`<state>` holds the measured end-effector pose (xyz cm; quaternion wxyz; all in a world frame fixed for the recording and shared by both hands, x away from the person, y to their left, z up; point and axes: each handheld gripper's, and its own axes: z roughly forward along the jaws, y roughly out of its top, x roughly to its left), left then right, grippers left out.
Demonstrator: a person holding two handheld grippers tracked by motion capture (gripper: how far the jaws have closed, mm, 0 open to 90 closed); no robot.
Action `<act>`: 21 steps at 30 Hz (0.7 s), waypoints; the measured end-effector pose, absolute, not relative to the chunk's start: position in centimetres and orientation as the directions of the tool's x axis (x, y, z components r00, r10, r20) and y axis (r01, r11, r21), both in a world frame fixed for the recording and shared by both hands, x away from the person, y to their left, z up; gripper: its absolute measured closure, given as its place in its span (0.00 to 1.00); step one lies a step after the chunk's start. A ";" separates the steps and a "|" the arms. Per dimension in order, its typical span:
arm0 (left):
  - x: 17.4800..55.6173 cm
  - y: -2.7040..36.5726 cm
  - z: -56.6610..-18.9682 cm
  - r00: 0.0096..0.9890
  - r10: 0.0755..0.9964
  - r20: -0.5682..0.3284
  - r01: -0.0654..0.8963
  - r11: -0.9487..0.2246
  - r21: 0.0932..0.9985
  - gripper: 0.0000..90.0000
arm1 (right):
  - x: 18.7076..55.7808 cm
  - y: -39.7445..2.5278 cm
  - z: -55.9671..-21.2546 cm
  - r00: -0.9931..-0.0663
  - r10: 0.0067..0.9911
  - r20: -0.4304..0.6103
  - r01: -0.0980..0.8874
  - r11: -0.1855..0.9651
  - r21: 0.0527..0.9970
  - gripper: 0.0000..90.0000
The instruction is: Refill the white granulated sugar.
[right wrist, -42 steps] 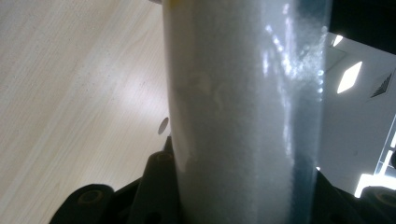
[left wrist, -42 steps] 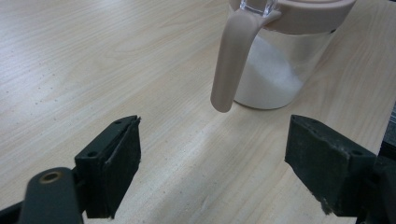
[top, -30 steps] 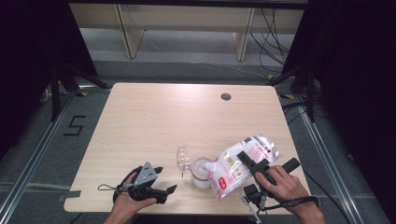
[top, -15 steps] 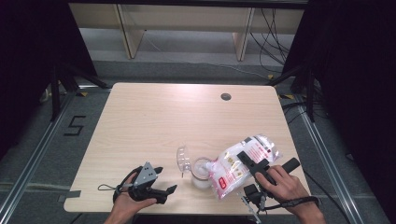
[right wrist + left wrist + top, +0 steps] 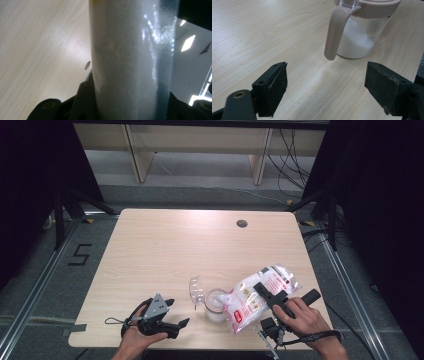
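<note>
While the left gripper point(image 5: 176, 316) rests low at the desk's point(image 5: 165, 245) near edge, its jaws stand wide apart with nothing between them, pointed toward the jar's handle point(image 5: 334, 32). Right gripper point(image 5: 267, 296): jaws clamped on the bag point(image 5: 250, 297) of white granules, held tilted with its lower end over the jar point(image 5: 215, 304). Jar partly filled with white powder, hinged lid point(image 5: 195, 290) flipped up. Farther back, a round cable hole point(image 5: 242, 223)

Right gripper point(image 5: 270, 296) clamping tilted bag point(image 5: 252, 297) over jar point(image 5: 216, 304), left gripper point(image 5: 176, 315) apart
</note>
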<state>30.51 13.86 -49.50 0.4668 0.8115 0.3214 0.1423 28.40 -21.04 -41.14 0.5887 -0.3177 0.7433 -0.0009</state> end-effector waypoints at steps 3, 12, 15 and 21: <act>30.4 13.8 -49.4 0.750 0.658 -0.073 0.393 -0.353 0.849 0.20 | 28.3 -21.1 -41.2 -0.113 -0.465 -0.878 -0.456 0.809 -0.370 0.81; 30.5 13.8 -49.5 0.752 0.654 -0.077 0.391 -0.349 0.852 0.20 | 28.2 -21.1 -41.2 -0.117 -0.462 -0.879 -0.455 0.812 -0.366 0.81; 30.5 13.8 -49.5 0.755 0.652 -0.071 0.389 -0.358 0.849 0.20 | 28.3 -21.1 -41.2 -0.113 -0.474 -0.873 -0.459 0.804 -0.377 0.81; 30.5 13.9 -49.5 0.755 0.653 -0.067 0.386 -0.359 0.850 0.20 | 28.4 -20.8 -41.5 -0.123 -0.481 -0.868 -0.466 0.800 -0.377 0.81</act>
